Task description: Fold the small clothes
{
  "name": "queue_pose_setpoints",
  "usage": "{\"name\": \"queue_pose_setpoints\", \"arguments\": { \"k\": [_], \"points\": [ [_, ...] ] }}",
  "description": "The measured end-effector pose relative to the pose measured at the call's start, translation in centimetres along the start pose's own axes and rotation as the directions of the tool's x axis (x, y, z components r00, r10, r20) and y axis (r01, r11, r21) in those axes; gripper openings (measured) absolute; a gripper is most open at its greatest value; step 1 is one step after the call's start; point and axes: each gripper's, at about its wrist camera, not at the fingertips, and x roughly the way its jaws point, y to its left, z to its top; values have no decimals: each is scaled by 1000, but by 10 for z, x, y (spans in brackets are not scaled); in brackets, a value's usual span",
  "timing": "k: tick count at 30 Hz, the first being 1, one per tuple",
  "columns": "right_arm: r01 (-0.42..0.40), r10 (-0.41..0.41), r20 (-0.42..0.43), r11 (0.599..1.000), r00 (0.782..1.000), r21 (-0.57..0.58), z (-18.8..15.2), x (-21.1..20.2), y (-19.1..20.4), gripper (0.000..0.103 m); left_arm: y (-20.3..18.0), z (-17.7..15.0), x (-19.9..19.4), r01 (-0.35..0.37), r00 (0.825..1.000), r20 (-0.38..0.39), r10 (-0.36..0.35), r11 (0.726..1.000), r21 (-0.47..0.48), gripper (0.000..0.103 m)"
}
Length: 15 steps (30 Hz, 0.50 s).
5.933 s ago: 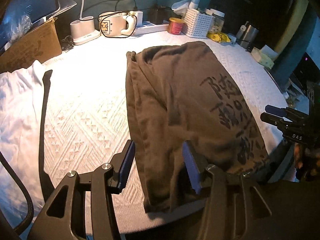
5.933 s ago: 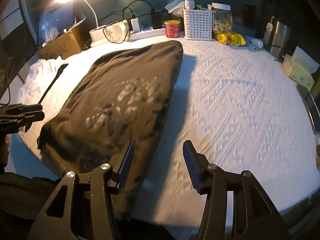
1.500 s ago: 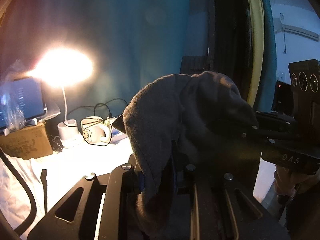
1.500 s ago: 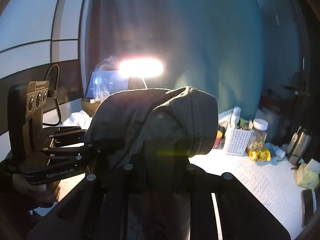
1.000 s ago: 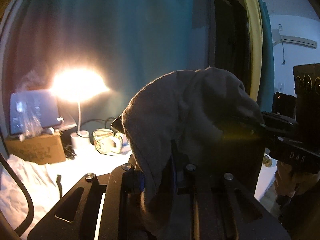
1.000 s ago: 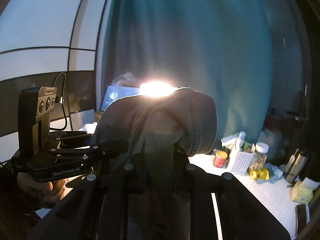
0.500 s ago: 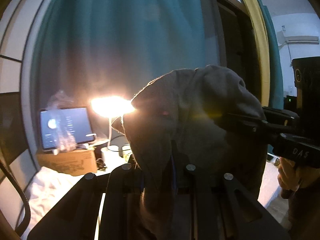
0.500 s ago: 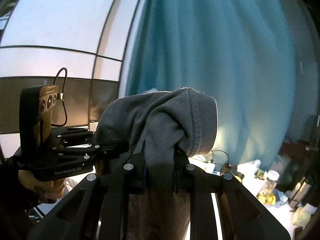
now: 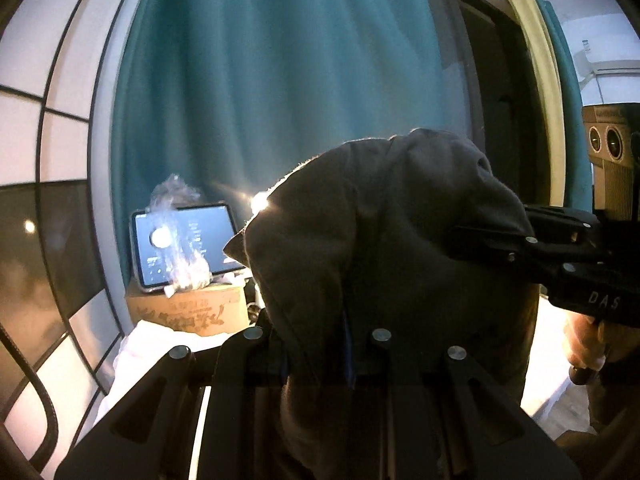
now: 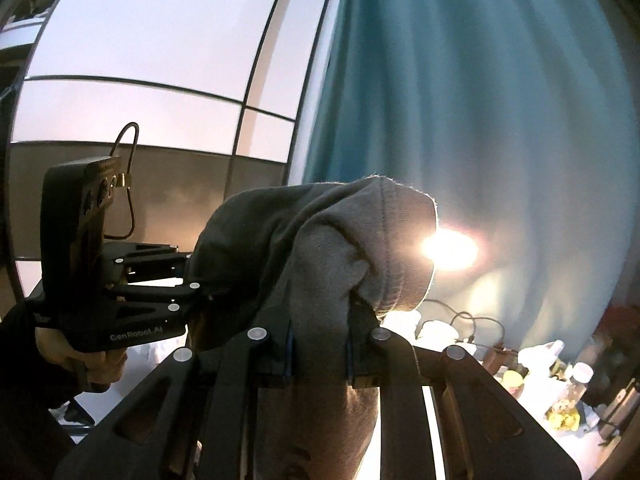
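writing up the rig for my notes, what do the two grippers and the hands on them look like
Both are matte black, with slotted linkage arms and silver rivets. The left gripper has blue-edged pads; seen from the other camera, its side reads "GenRobot.AI", with a boxy camera block and a looped cable. The right gripper reads "DAS" on its side. A bare hand grips its handle below a dark sleeve.

The shirt (image 9: 384, 240), which lay flat on the table 5.9 s ago, now hangs in the air, pinched by the left gripper (image 9: 316, 356) and the right gripper (image 10: 318, 354), both open back then. Over the last 1.5 s both cameras tilt further up: the lamp (image 10: 448, 250) sinks in view, and curtain (image 10: 480, 100) and window (image 10: 160, 60) fill more of it.
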Motion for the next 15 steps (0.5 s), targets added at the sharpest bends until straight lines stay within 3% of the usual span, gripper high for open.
{"name": "queue_pose_setpoints", "arguments": {
  "k": [15],
  "points": [
    [39,-31,-107,996,994,75,-28,53,-20,19,22,-19,52,51,993,-107,-55,998,-39,18]
  ]
}}
